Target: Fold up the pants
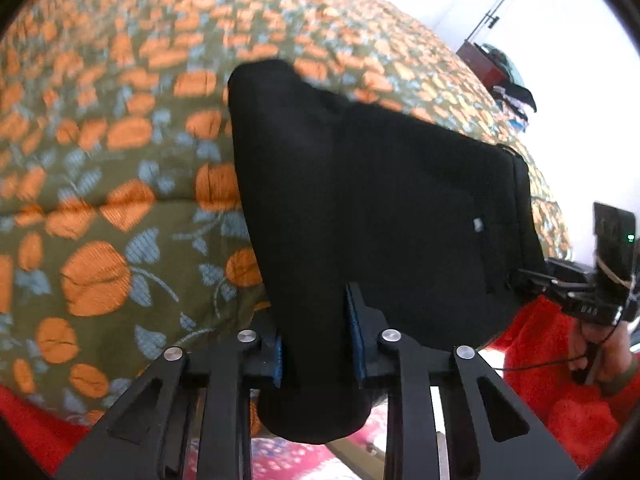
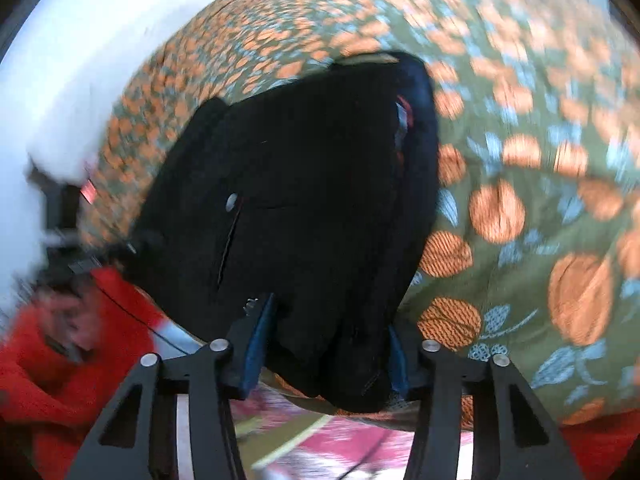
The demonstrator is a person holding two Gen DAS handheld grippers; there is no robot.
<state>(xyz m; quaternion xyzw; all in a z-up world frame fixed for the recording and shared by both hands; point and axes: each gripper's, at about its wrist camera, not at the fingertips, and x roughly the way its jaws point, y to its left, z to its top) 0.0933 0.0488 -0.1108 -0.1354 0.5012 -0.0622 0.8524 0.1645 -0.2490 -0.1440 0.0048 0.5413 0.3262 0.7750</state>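
The black pants [image 1: 360,208] lie in a folded bundle on a bed with an olive bedspread [image 1: 100,160] printed with orange flowers. My left gripper [image 1: 318,340] is shut on the near edge of the pants, cloth bunched between its blue pads. In the right wrist view the pants [image 2: 304,200] fill the middle, with a small metal button showing. My right gripper [image 2: 324,344] is shut on their near edge too. The right gripper also shows at the right of the left wrist view [image 1: 532,280], clamped on the waistband corner.
The person's red sleeve [image 1: 560,360] shows on the right and in the right wrist view [image 2: 60,340] on the left. A pink patterned floor [image 2: 340,440] lies below the bed edge. White wall and a dark cabinet [image 1: 480,64] stand beyond the bed.
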